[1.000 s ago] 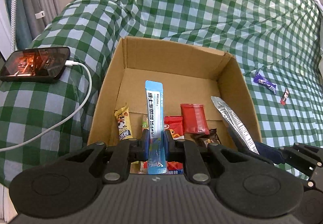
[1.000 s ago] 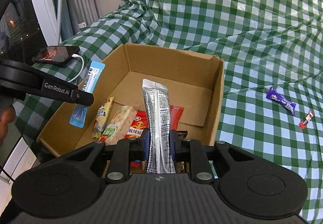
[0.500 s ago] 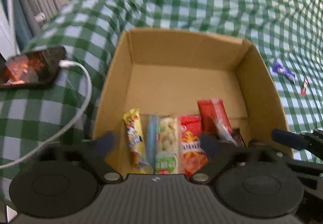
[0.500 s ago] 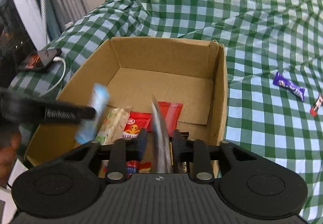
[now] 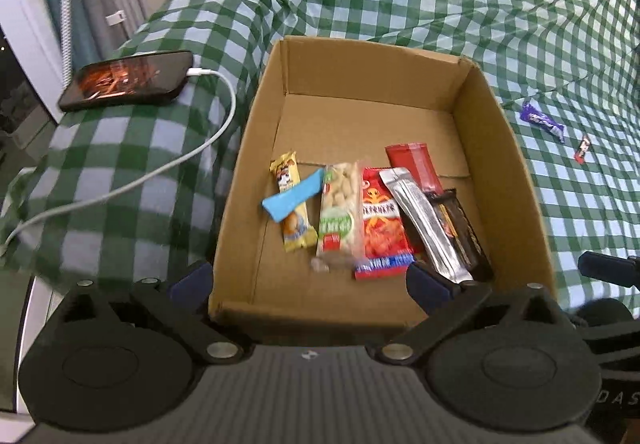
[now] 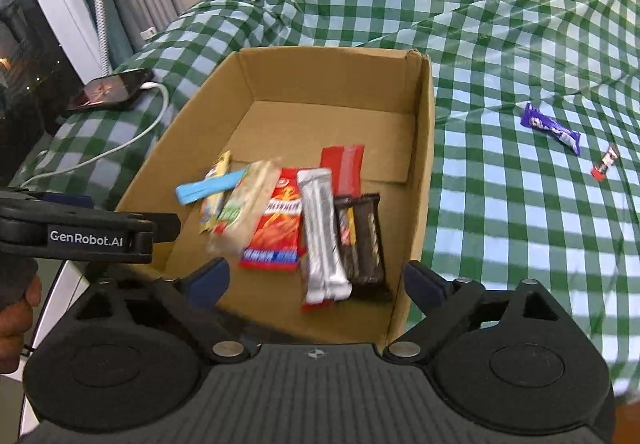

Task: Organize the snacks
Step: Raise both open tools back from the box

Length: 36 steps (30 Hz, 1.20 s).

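Note:
An open cardboard box (image 5: 472,116) (image 6: 424,148) sits on the green checked cloth. Inside lie several snacks. A light blue packet (image 5: 292,196) (image 6: 208,186) rests across a yellow bar, and a silver packet (image 5: 424,220) (image 6: 320,232) lies over a dark chocolate bar. My left gripper (image 5: 310,282) is open over the box's near wall, with nothing between its fingers. My right gripper (image 6: 316,280) hangs over the near right corner; its jaws are opening and hold nothing. A purple candy (image 5: 542,122) (image 6: 552,128) and a small red candy (image 5: 582,153) (image 6: 604,163) lie on the cloth to the right.
A phone (image 5: 128,80) with a white cable (image 5: 200,148) lies left of the box. Curtains hang at the far left. A person's hand (image 6: 16,320) holds the left gripper at the left edge. The checked cloth (image 6: 520,244) stretches right and behind.
Both grippers went from shut to open. The blue packet left the left gripper and the silver packet left the right gripper. Both now lie in the box, and both grippers have drawn back.

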Each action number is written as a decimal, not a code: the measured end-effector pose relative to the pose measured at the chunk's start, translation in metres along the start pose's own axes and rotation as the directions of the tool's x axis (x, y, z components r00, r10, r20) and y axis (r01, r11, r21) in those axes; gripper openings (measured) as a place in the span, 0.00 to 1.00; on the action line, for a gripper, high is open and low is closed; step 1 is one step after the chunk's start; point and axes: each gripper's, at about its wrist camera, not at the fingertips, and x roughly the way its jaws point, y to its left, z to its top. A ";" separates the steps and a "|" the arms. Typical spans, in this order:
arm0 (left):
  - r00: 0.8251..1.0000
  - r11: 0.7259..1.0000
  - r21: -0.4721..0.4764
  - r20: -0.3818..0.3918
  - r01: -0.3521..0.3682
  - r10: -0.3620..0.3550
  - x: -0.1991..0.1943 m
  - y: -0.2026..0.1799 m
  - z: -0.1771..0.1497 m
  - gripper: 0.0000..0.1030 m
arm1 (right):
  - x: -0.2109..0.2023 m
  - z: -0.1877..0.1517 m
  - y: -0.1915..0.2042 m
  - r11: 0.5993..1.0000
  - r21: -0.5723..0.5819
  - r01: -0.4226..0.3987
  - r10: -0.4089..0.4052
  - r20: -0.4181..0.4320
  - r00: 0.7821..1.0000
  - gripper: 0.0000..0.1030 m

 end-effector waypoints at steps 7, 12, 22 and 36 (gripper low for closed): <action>0.999 1.000 -0.027 0.048 -0.008 0.009 -0.046 -0.008 -0.035 1.00 | -0.054 -0.027 0.019 0.999 -0.038 0.016 -0.012 0.093 0.996 0.97; 0.993 1.000 0.013 0.114 -0.014 0.012 -0.078 -0.023 -0.052 1.00 | -0.088 -0.046 0.026 0.994 -0.094 0.055 -0.038 0.170 0.985 0.99; 0.982 0.998 0.046 0.187 -0.035 0.026 -0.119 -0.043 -0.077 1.00 | -0.140 -0.079 0.025 0.984 -0.134 0.114 -0.069 0.303 0.951 0.99; 0.973 0.997 0.064 0.229 -0.044 0.029 -0.144 -0.051 -0.093 1.00 | -0.167 -0.101 0.024 0.981 -0.163 0.105 -0.041 0.356 0.934 0.99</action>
